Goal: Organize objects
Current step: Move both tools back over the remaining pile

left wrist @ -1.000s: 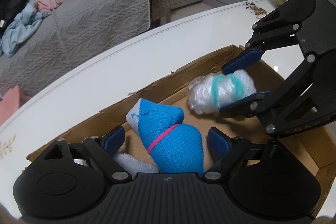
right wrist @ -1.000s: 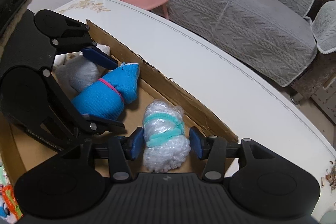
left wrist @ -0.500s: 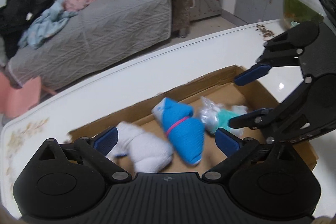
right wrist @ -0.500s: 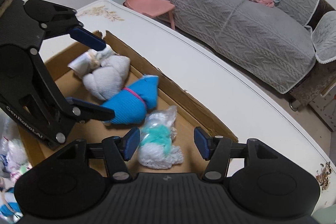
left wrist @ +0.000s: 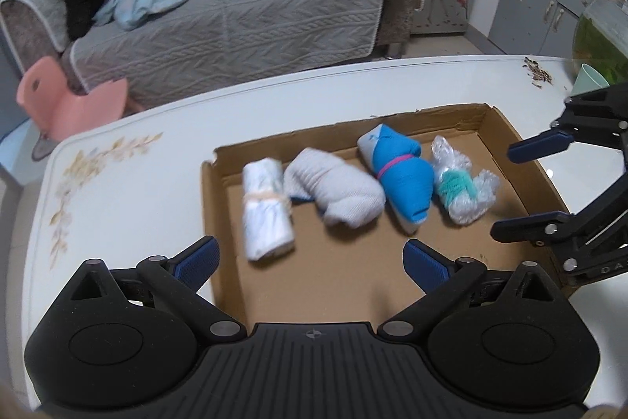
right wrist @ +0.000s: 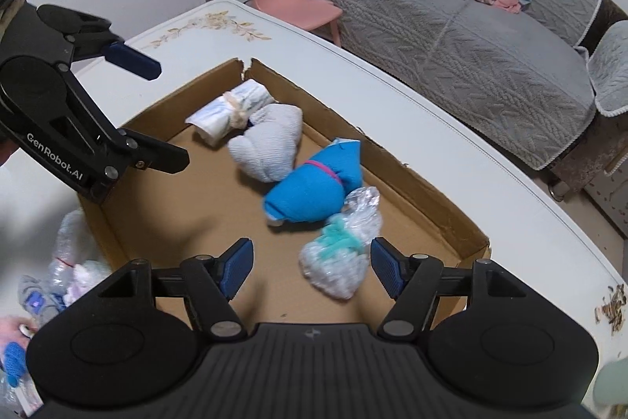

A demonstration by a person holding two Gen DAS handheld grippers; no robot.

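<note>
Four rolled bundles lie side by side along the far wall of the cardboard tray point(left wrist: 522, 160) on the white table point(left wrist: 129, 191), as the left wrist view shows them: a white roll point(left wrist: 267, 207) at the left end, a grey bundle point(left wrist: 337, 191) touching it, a blue bundle point(left wrist: 400, 175) with a pink band next, and a clear plastic bundle point(left wrist: 463, 187) tied in teal at the right end. Each has its long axis running from the far wall toward the camera, a little slanted. The left tool point(left wrist: 310, 258) hangs above the near part of the tray with its jaws spread wide and nothing between them; they have just been opening. The row lies ahead of it and apart from it. The right tool point(left wrist: 522, 191) enters from the right, jaws parted and empty, just beside the plastic bundle. In the right wrist view the same row runs away up and to the left, and the plastic bundle point(right wrist: 337, 258) sits just ahead of the right tool point(right wrist: 310, 266), its near end between the two blue pads but not pressed by either; these jaws too have just been opening. More loose items point(right wrist: 74, 262) lie outside the tray at the lower left, on the left tool's point(right wrist: 157, 116) side, so that hand seems the nearer one for fetching the next piece
</note>
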